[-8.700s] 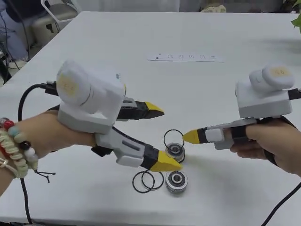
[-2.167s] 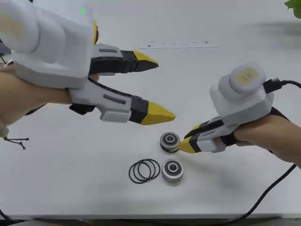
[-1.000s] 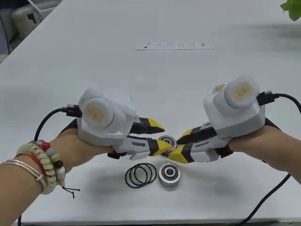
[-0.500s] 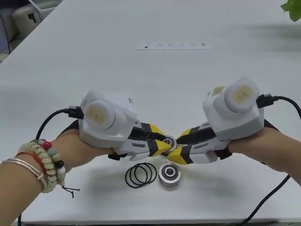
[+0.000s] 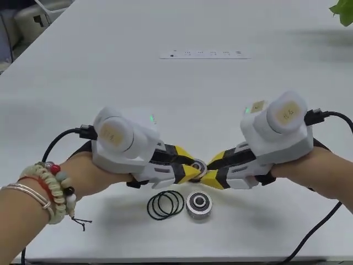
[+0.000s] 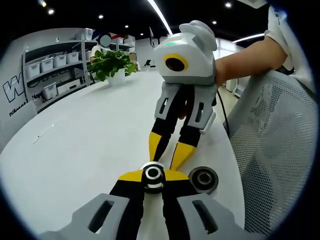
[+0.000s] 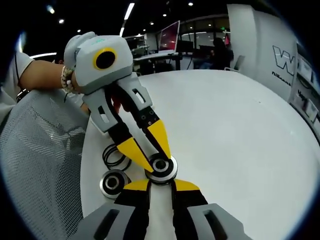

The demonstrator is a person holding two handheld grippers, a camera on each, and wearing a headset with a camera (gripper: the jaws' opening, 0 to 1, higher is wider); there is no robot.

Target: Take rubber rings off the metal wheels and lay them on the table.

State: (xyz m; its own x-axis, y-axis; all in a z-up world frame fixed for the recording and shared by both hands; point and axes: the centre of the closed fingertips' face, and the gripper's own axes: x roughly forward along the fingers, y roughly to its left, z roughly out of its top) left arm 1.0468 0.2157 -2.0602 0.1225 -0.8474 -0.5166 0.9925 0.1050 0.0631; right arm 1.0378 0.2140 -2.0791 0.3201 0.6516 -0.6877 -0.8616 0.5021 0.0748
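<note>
Where the two pairs of tongs meet nose to nose, a metal wheel sits between their yellow tips, near the front edge of the white worktop; whether it rests on the surface or hangs just clear, cannot tell. Left tongs clamped on it: in the left gripper view one tip presses each side of the wheel. Right tongs come in from the opposite side, jaws a narrow V, tips against the wheel's rim. Whether they pinch anything there is not clear. Just in front of the held wheel, towards the person, a second wheel lies flat on the worktop, bore up, apart from both tongs. Touching or almost touching its left side, a small heap of black rubber rings, overlapping, loose on the surface. In the right gripper view the same heap lies behind the flat wheel, under the left tongs' body. Each tool has a hand round it; beaded bracelets on the left wrist, a black cable trailing from the left tool. Far across the worktop, a white power strip lies crosswise. Green leaves at the far right corner. A grey mesh chair stands beside the worktop in the left gripper view.
</note>
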